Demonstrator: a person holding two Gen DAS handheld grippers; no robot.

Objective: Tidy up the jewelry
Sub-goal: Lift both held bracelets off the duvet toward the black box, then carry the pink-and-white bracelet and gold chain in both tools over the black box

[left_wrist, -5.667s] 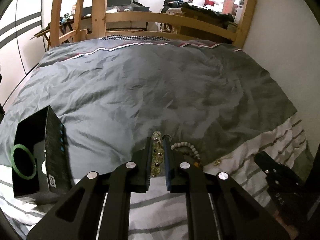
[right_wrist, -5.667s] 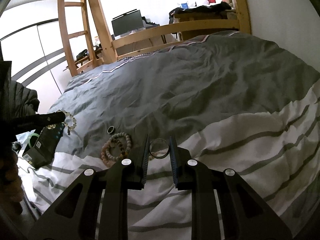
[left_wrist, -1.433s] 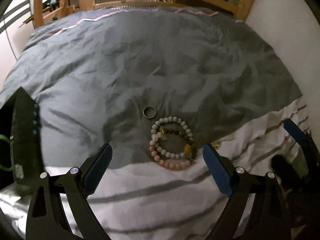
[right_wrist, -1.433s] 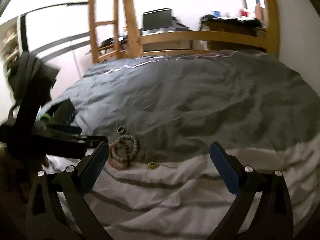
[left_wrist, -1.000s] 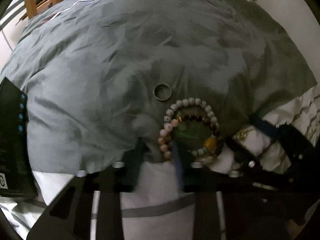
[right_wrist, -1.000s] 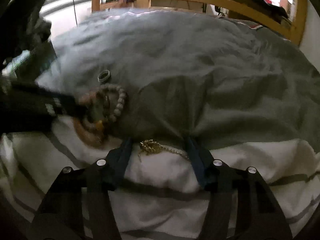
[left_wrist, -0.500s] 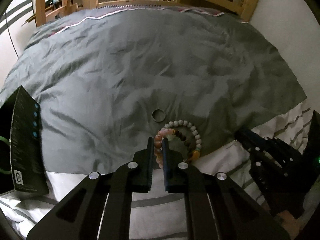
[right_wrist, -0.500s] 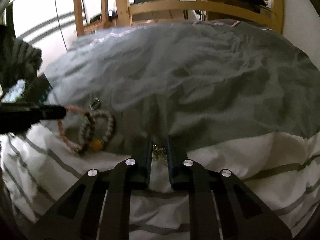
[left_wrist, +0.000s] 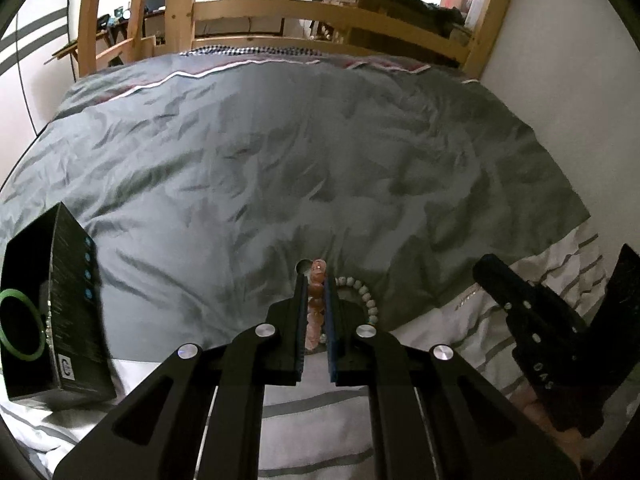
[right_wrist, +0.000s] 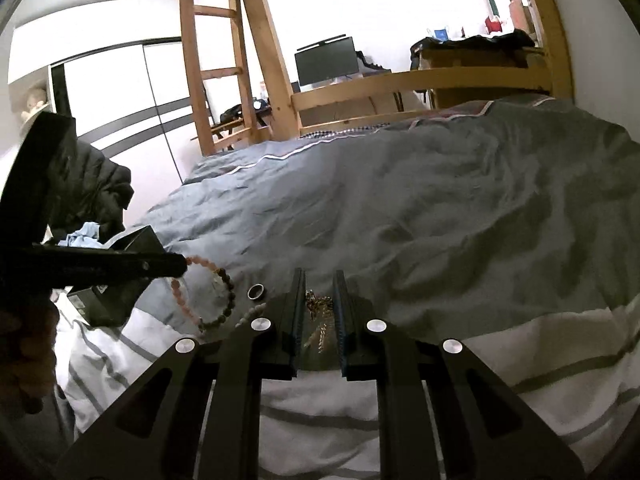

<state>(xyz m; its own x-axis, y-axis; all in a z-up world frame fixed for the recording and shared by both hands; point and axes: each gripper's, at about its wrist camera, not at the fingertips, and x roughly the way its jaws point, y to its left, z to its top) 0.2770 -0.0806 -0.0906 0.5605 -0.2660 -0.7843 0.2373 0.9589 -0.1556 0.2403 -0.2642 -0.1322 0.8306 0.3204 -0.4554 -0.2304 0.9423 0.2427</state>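
My left gripper [left_wrist: 315,280] is shut on a pink bead bracelet [left_wrist: 316,300] and holds it above the bed; in the right wrist view the bracelet [right_wrist: 200,292] hangs from its tip, with dark beads on one side. A white bead bracelet [left_wrist: 362,294] lies on the grey duvet just right of it. My right gripper [right_wrist: 318,280] is shut on a gold chain [right_wrist: 318,312], which dangles between the fingers. A silver ring [right_wrist: 256,291] lies on the duvet. A black box [left_wrist: 48,312] with a green bangle [left_wrist: 20,324] inside stands at the left.
The grey duvet [left_wrist: 320,160] covers the bed, with a white striped sheet [left_wrist: 280,408] at the near edge. A wooden bed frame and ladder [right_wrist: 212,80] stand behind. A white wall [left_wrist: 560,80] runs along the right side. A dark jacket [right_wrist: 96,188] lies at left.
Both grippers closed from wide open about a second ago. The left one took the pink bracelet and lifted it; the right one took the gold chain and lifted it off the sheet.
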